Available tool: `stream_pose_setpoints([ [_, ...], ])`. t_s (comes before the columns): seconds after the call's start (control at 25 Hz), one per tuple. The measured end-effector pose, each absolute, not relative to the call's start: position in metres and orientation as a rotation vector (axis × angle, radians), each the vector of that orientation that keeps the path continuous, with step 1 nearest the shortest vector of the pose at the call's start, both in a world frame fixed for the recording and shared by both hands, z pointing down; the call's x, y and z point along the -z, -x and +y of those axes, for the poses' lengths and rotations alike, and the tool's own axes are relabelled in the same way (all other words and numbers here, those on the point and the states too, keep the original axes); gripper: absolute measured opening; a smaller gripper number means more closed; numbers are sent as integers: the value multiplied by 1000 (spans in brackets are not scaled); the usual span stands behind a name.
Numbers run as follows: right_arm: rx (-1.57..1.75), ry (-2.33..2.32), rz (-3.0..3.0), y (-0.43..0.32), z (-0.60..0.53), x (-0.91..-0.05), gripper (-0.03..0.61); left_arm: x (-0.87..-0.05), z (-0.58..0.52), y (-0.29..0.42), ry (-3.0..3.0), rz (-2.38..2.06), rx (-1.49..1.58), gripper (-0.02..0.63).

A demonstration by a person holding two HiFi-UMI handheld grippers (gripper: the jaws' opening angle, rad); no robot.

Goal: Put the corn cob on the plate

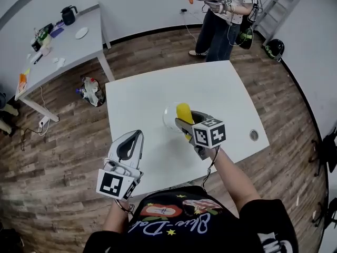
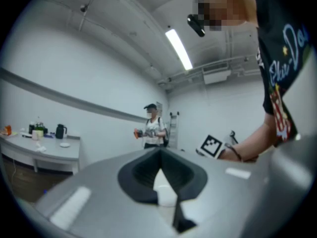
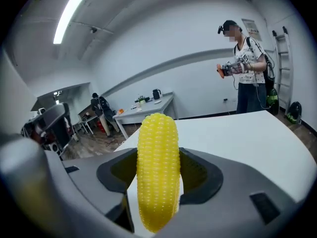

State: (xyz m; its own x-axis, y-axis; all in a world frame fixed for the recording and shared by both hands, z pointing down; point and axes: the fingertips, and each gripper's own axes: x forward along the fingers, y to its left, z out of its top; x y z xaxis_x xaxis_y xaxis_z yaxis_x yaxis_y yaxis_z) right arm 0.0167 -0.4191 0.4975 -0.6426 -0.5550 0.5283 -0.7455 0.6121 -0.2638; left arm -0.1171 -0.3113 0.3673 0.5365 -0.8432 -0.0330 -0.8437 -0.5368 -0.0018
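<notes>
A yellow corn cob (image 1: 184,113) stands upright between the jaws of my right gripper (image 1: 185,122), which is shut on it. In the right gripper view the corn cob (image 3: 157,170) fills the gap of the right gripper (image 3: 158,162), its tip rising above the jaws. The cob hangs over a pale round plate (image 1: 167,116) near the middle of the white table (image 1: 221,94). I cannot tell whether the cob touches the plate. My left gripper (image 1: 138,135) rests by the table's near left edge, apart from the plate. In its own view the left gripper (image 2: 161,157) is shut on nothing.
A person (image 1: 225,15) holding grippers stands beyond the table's far side. A grey side table (image 1: 66,44) with a kettle and small items is at the back left. A ladder (image 1: 274,7) leans at the back right. A small round hole (image 1: 254,135) marks the table's right edge.
</notes>
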Motion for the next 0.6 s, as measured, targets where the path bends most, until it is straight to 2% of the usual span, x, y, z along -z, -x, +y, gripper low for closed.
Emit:
stream_pose_setpoints([
  [0.16, -673, -944, -2312, -8, -448, -537, 250, -370, -318, 133, 2713, 1571, -48, 3],
  [0.32, -642, -828, -2203, 7, -459, -571, 250, -379, -322, 137, 2620, 1615, 154, 3],
  [0.6, -581, -791, -2110, 12, -473, -605, 250, -386, -318, 139, 2630, 1665, 171, 3],
])
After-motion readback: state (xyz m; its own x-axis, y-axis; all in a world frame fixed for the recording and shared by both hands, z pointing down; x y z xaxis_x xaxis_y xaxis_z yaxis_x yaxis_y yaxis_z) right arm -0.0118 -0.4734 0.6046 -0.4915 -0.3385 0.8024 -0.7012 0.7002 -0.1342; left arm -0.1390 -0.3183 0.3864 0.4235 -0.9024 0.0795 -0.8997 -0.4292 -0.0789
